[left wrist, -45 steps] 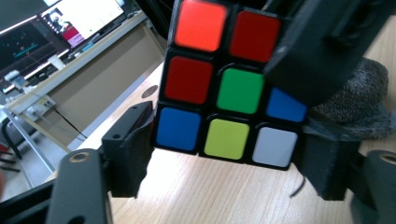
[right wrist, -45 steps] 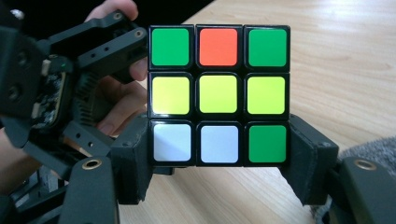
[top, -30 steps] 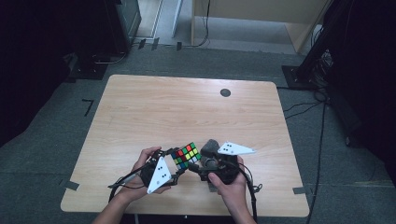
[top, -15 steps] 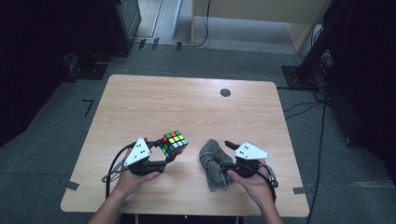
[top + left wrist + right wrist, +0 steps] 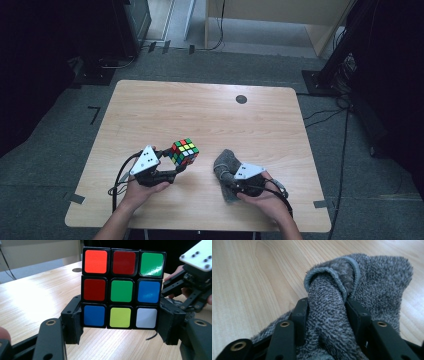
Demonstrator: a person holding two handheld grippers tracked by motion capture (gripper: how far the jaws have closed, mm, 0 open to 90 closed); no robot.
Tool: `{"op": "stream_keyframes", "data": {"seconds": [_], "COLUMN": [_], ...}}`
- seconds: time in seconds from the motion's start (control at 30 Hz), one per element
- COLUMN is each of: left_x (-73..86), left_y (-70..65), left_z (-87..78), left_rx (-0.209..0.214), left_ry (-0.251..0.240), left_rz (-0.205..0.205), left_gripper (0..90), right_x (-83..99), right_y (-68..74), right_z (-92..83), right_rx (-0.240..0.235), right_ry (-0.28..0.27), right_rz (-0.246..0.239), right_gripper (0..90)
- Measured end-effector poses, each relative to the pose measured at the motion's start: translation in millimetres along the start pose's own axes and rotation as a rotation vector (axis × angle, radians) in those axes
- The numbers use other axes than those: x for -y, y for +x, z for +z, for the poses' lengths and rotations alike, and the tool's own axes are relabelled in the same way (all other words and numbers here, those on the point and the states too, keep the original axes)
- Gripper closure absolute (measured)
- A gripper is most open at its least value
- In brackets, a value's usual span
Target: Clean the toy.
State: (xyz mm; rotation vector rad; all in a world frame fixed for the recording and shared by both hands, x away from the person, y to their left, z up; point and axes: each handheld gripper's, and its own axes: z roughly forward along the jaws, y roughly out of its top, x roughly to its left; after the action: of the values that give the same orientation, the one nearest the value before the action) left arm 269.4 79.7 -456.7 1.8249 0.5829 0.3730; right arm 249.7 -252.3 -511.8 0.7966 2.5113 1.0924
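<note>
Cube [image 5: 183,151] sits clamped in the left tool [image 5: 176,169], raised near the tabletop's [image 5: 200,110] front edge, with the grey cloth [image 5: 226,165] lying just to its right. Right tool [image 5: 325,308] has just been closing, its jaws now pinching a fold of that cloth, so any wipe runs leftward from cloth to cube.

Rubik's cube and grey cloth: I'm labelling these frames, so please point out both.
Rubik's cube [image 5: 121,291], left gripper view, green centre sticker of the facing side.
Grey cloth [image 5: 329,307], right gripper view, bunched fold between the jaws.
</note>
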Motion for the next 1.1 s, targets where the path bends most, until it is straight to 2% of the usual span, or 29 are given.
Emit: {"op": "stream_keyframes", "data": {"seconds": [0.13,0.2,0.27,0.3,0.37,0.43,0.47,0.53,0.6,0.67,0.7,0.77,0.83,0.87,0.93,1.0,1.03,1.1], "left_x": [-0.9,-0.3,0.2,0.4,1.3,2.7,3.4,3.8,3.3,2.1,1.7,-0.2,-1.7,-2.6,-3.9,-4.8,-4.9,-3.7], "left_y": [-2.6,-4.8,-7.2,-8.3,-11.0,-15.4,-18.5,-25.6,-38.2,-48.6,-53.2,-57.7,-57.4,-54.6,-49.4,-45.4,-44.5,-45.9], "left_z": [0.2,0.9,1.6,2.2,4.3,8.0,10.0,13.6,16.2,17.4,17.6,16.2,14.2,11.7,8.2,6.1,6.0,8.0], "left_rx": [0.012,0.000,-0.025,-0.034,-0.038,-0.033,-0.026,-0.012,0.006,0.037,0.048,0.073,0.070,0.080,0.086,0.084,0.085,0.076], "left_ry": [-0.006,0.002,0.011,0.016,0.029,0.046,0.051,0.059,0.048,0.039,0.034,0.016,0.010,-0.002,-0.022,-0.039,-0.040,-0.025], "left_rz": [0.011,0.032,0.063,0.076,0.098,0.118,0.129,0.155,0.206,0.245,0.262,0.269,0.271,0.259,0.232,0.209,0.202,0.215], "left_gripper": [34.1,34.1,34.2,34.2,34.2,34.2,34.2,34.2,34.3,34.3,34.3,34.3,34.5,34.5,34.5,34.5,34.5,34.5], "right_x": [-0.1,-4.2,-9.2,-12.9,-24.3,-37.5,-47.2,-60.5,-69.2,-73.4,-73.7,-71.7,-67.1,-65.3,-60.0,-55.3,-54.2,-56.3], "right_y": [-0.5,-0.4,1.0,1.6,6.5,14.9,22.2,33.6,42.5,47.9,49.0,48.0,45.1,42.3,32.8,25.0,23.3,25.2], "right_z": [0.3,-1.2,-6.3,-11.0,-24.7,-39.1,-49.2,-62.6,-68.7,-67.3,-65.0,-59.0,-54.4,-54.0,-54.5,-56.4,-57.8,-61.0], "right_rx": [0.006,0.024,0.068,0.072,0.062,0.056,0.055,0.012,-0.055,-0.086,-0.104,-0.128,-0.123,-0.122,-0.056,-0.013,-0.007,-0.032], "right_ry": [0.016,0.035,0.005,-0.043,-0.179,-0.304,-0.385,-0.503,-0.577,-0.587,-0.580,-0.568,-0.569,-0.572,-0.542,-0.515,-0.516,-0.547], "right_rz": [-0.006,-0.022,-0.023,-0.014,0.028,0.036,0.042,0.080,0.117,0.127,0.149,0.183,0.201,0.217,0.247,0.283,0.294,0.301], "right_gripper": [76.0,77.7,78.3,78.2,78.2,77.9,77.8,77.2,76.6,76.3,76.3,76.2,75.9,76.0,75.9,76.0,75.9,75.8]}}
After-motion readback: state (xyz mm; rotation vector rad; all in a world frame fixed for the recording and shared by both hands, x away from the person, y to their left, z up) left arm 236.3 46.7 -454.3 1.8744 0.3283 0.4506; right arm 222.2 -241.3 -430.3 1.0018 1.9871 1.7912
